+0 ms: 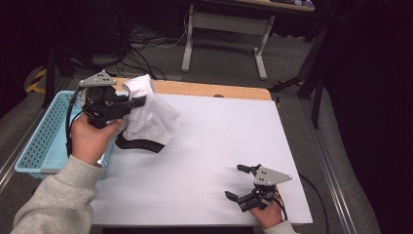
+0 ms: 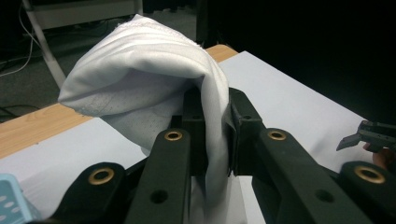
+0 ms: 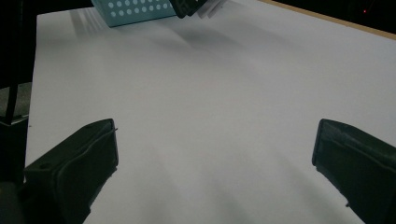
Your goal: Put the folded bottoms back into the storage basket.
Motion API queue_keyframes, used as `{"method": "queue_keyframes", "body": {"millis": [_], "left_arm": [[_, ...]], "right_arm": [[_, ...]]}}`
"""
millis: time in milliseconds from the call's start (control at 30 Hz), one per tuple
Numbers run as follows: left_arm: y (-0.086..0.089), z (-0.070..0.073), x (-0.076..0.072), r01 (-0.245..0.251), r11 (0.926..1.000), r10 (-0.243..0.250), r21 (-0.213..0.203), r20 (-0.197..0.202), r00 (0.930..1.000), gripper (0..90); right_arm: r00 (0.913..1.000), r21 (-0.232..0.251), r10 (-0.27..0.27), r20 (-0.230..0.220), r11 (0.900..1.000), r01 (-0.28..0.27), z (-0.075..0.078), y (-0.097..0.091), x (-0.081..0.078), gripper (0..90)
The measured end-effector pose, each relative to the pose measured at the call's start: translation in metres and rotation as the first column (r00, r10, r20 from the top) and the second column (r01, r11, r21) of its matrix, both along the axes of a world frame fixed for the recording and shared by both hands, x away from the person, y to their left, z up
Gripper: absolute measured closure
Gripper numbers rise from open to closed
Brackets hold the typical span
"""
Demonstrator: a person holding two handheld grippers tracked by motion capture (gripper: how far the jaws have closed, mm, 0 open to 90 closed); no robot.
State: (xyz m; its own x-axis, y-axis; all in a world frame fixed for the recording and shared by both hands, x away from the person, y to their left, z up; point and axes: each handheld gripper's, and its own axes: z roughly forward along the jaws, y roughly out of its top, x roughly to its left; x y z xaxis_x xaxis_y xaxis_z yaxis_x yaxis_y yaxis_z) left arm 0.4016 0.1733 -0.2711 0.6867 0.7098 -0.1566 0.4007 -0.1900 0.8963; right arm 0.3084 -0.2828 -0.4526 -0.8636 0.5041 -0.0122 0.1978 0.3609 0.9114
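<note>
White fabric, some kind of garment w/ a black band along its bottom edge, was the thing in play. It hung bunched up at the left-back part of the table, its lower end w/ the black band touching or just over the white tabletop, can't tell which. Left gripper had it pinched: in the left gripper view the jaws were closed down tight on a fold of the cloth, the rest billowing up and over in front of them. The hand holding that gripper came in from a grey sleeve at the bottom left.

Just beside the garment, on the left, sat a light blue perforated basket at the table's edge. A wood strip showed at the table's far edge.

Right gripper was well apart from all that, low at the near right corner of the table. Its jaws were spread wide w/ nothing but bare white table between them, as the right gripper view showed pretty clearly.

Past the table: grey floor, a tangle of cables, and a white desk frame.
</note>
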Motion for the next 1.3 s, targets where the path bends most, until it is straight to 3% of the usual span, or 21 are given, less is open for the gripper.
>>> {"method": "queue_keyframes", "body": {"millis": [767, 1300], "left_arm": [[0.037, 0.017, -0.018, -0.047, 0.9989, 0.047, -0.006, 0.011, 0.9988, 80.1], [0.071, 0.024, -0.031, -0.112, 0.9937, 0.111, 0.008, 0.021, 0.9936, 80.0]], "right_arm": [[1.0, -0.005, 0.0, -0.001, 1.0, 0.0, 0.0, 0.001, 0.0, 1.1], [1.0, -0.004, 0.002, -0.002, 1.0, -0.002, 0.0, 0.001, 0.0, 1.0]]}}
